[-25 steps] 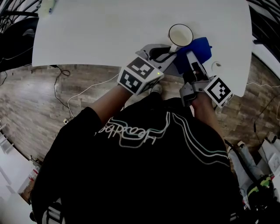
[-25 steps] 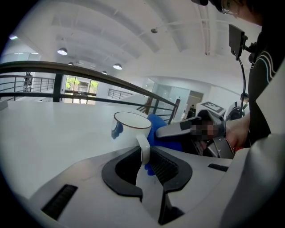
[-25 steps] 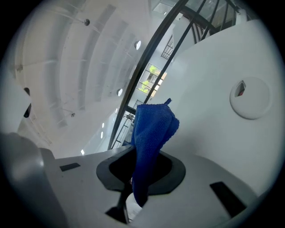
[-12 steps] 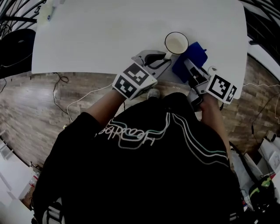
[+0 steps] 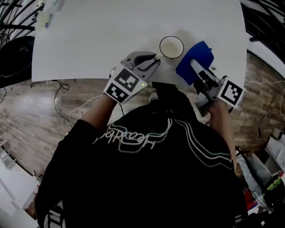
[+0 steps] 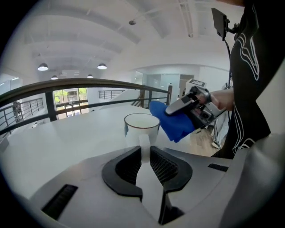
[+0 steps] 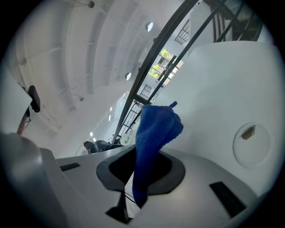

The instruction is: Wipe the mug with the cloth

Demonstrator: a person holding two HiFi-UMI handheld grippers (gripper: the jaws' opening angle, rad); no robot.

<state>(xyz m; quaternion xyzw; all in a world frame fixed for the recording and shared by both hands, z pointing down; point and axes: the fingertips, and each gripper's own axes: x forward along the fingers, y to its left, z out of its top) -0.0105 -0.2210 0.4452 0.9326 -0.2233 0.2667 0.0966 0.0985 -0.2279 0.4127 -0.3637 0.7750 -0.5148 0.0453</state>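
Observation:
A white mug (image 5: pixel 171 46) stands upright on the white table (image 5: pixel 89 35), near its front edge. My left gripper (image 5: pixel 156 58) is shut on the mug's handle (image 6: pixel 144 143), which runs back between the two black pads; the mug's cup (image 6: pixel 141 128) shows just beyond them. To the right of the mug, and apart from it, hangs a blue cloth (image 5: pixel 194 62). My right gripper (image 5: pixel 198 69) is shut on that cloth (image 7: pixel 153 133), which stands up in a bunch out of the jaws. In the left gripper view the cloth (image 6: pixel 176 120) hangs beside the mug's rim, with a small gap.
A round cable port (image 7: pixel 251 142) is set in the table top near the right gripper. Small items (image 5: pixel 49 11) lie at the table's far left corner. Wooden floor with cables (image 5: pixel 67 102) runs under the front edge. A dark railing (image 6: pixel 89 84) stands behind the table.
The cloth lay against the mug's right side; my right gripper has drawn it off to the right. The mug and my left gripper have shifted a little left.

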